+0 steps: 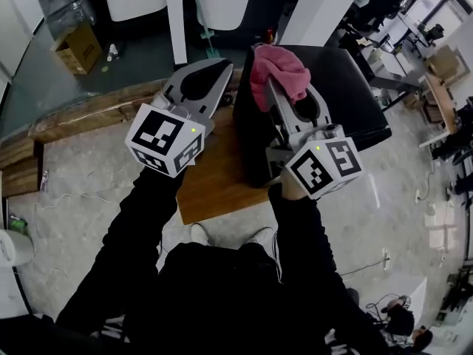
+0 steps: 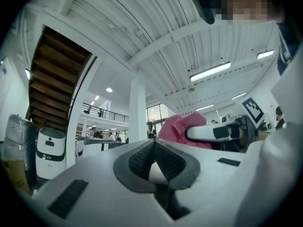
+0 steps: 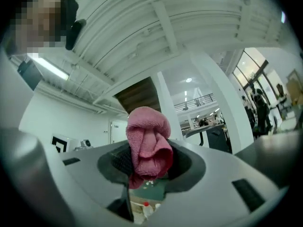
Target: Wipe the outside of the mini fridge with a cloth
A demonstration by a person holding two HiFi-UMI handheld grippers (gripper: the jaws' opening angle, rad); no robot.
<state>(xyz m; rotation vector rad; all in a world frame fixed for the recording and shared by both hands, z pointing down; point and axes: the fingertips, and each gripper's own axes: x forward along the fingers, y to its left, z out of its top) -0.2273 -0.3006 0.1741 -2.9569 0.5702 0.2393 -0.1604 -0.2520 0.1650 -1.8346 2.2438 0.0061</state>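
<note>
One mini fridge, a black box right of centre in the head view, stands on a single wooden table. It looks heavy and rigid, so I judge it will stay put under wiping pressure; its smooth top and sides should let a cloth glide, with the corners and door edge the likeliest spots to snag. There are two grippers, both tilted upward towards the ceiling. The left gripper, left of the fridge at the frame's centre, has its jaws pressed together at the tips with nothing between them. The right gripper, over the near edge of the fridge top, is pinching the one cloth, a pink towel bunched into a soft lump that bulges above the pads and hangs a little below them. Light, limp and slightly grippy by the look of it, it is best held deep in the fold, as here, with enough fabric left free to press flat against a panel; a shallow pinch might let it drag out mid-stroke.
</note>
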